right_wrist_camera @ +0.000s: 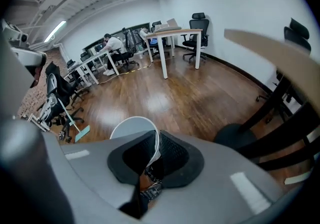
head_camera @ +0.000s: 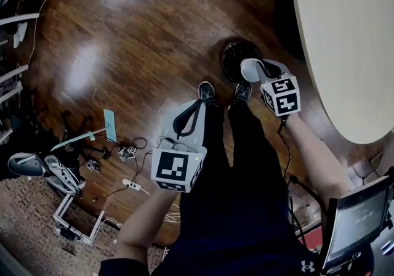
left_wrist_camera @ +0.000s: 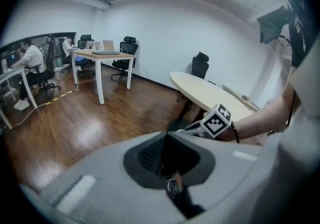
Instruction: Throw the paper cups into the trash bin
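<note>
Head view, open room: the wooden plank floor [head_camera: 141, 28] is glossy and bare ahead of the person's shoes [head_camera: 207, 92]; cables and a power strip [head_camera: 132, 185] litter it at the left.
Edges: the curved rim of the pale oval table [head_camera: 345, 40] runs close along the right, with a monitor [head_camera: 357, 219] at the lower right.
Bin: a round black trash bin [head_camera: 237, 53] stands on the floor beside the table's edge, just ahead of the shoes.
Paper cup: the white, thin-walled paper cup [head_camera: 249, 69] hangs at the bin's near rim, in the air.
Right gripper: the right gripper [right_wrist_camera: 156, 140] is clamped on the paper cup [right_wrist_camera: 131, 127]; the cup's wall runs between the black ribbed pads [right_wrist_camera: 172, 153], one pad inside the rim, one outside.
Left gripper: the left gripper [left_wrist_camera: 166, 140] has its dark meshed pads [left_wrist_camera: 150, 153] pressed together with nothing between them; it is over the floor near the left shoe, well apart from the cup.
Gripper shells: smooth grey plastic, each with a black-and-white marker cube.
</note>
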Action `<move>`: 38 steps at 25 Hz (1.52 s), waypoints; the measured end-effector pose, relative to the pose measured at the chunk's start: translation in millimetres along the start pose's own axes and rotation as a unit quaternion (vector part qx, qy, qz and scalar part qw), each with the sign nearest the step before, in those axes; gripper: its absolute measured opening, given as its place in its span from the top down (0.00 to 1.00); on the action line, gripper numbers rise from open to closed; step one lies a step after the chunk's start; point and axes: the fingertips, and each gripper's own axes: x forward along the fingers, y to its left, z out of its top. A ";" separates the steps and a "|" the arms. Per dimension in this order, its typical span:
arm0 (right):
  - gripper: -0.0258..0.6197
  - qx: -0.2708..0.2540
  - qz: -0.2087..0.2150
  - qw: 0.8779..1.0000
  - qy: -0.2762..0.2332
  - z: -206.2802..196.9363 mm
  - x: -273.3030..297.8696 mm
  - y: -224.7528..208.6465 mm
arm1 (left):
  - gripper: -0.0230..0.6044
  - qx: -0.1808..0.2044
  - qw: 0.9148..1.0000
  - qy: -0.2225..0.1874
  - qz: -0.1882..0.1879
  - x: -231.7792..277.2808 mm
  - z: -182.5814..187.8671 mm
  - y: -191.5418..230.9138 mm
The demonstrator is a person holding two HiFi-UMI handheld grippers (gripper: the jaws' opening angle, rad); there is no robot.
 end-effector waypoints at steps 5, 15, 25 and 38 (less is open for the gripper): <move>0.91 0.001 0.011 1.000 0.021 -43.7 61.2 -11.2 | 0.96 0.012 1.000 0.026 0.008 29.7 -38.8 21.9; 0.91 -0.048 0.024 0.998 0.021 -109.5 172.2 -33.0 | 0.96 -0.003 0.997 0.061 0.045 62.9 -103.3 66.8; 0.91 0.030 0.005 0.999 0.032 -177.6 275.7 -52.0 | 0.96 -0.058 0.992 0.072 0.084 67.3 -143.7 91.5; 0.91 0.021 0.004 0.998 0.053 -205.2 340.9 -53.7 | 0.96 -0.088 0.988 0.084 0.099 61.7 -164.2 110.6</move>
